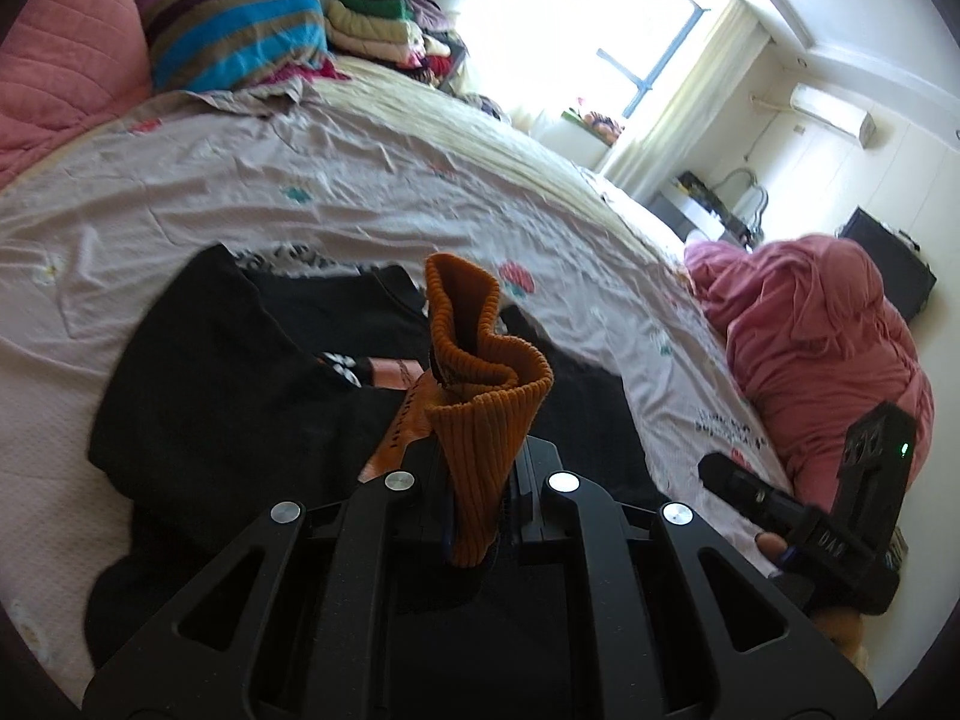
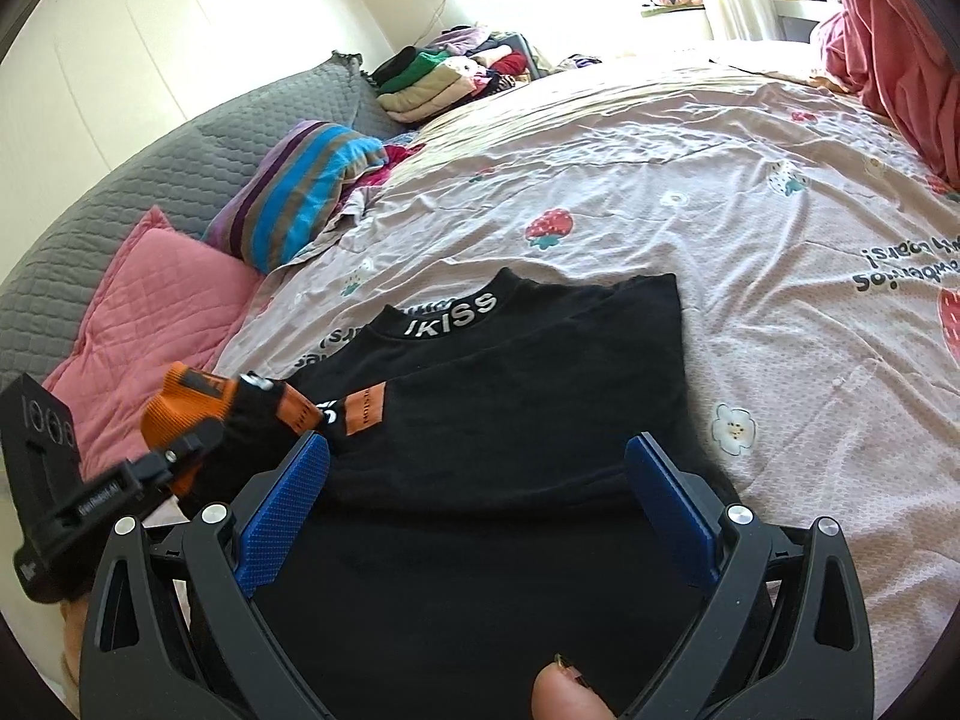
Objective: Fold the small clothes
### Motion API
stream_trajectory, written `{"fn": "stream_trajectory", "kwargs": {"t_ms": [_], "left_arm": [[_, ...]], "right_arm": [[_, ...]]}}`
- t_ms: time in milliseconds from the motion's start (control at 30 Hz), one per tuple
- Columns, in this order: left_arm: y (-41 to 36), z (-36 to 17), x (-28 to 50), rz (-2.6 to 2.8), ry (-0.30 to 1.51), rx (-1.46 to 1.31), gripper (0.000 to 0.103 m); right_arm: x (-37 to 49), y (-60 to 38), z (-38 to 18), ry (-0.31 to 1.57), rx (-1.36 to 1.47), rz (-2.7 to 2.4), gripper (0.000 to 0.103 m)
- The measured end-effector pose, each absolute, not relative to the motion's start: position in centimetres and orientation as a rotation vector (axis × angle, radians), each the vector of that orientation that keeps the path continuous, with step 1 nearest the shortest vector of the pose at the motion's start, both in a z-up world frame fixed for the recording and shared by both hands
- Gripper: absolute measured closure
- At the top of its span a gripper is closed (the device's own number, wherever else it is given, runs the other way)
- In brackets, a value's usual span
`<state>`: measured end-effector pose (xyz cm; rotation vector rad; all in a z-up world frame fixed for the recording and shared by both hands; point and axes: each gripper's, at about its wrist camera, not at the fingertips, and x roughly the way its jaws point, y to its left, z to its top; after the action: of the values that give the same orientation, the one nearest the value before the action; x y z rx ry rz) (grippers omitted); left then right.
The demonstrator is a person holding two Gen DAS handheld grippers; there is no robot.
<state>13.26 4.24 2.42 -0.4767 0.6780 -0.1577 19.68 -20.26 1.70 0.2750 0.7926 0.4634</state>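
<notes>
A black shirt (image 2: 510,396) lies flat on the bed, its collar (image 2: 450,315) with white lettering towards the far side. In the left wrist view it shows as a dark spread (image 1: 210,372). My left gripper (image 1: 480,462) is shut on the sleeve's orange ribbed cuff (image 1: 486,372), which stands up crumpled between the fingers above the shirt. From the right wrist view, that cuff (image 2: 174,402) and the left gripper (image 2: 192,450) sit at the shirt's left edge. My right gripper (image 2: 480,447) is open, its blue pads (image 2: 282,516) spread above the shirt's near part with nothing between them.
The pink strawberry-print sheet (image 2: 720,192) covers the bed. A striped pillow (image 2: 300,186), a pink pillow (image 2: 156,294) and a grey headboard (image 2: 180,150) line the left. Folded clothes (image 2: 432,84) are stacked at the back. A pink blanket heap (image 1: 828,324) lies right. A thumb (image 2: 564,690) shows below.
</notes>
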Motion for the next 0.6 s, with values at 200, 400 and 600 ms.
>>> {"fn": "stream_trajectory", "kwargs": {"t_ms": [200,400,600], "left_arm": [[3.0,0.9,13.8,-0.205,0.737,-0.476,0.082],[2.7,1.0,13.6,-0.221,0.755,-0.456,0.048],[4.0,1.6,13.0,-0.167,0.739,-0.441,0.04]], "right_arm": [[20.1,-20.7,1.1,0.816,0.299,0.45,0.005],[20.3,-20.5,0.4,0.849,0.306,0.459,0.005],[20.0,-18.2,-1.0,0.916,0.261,0.506,0.008]]}}
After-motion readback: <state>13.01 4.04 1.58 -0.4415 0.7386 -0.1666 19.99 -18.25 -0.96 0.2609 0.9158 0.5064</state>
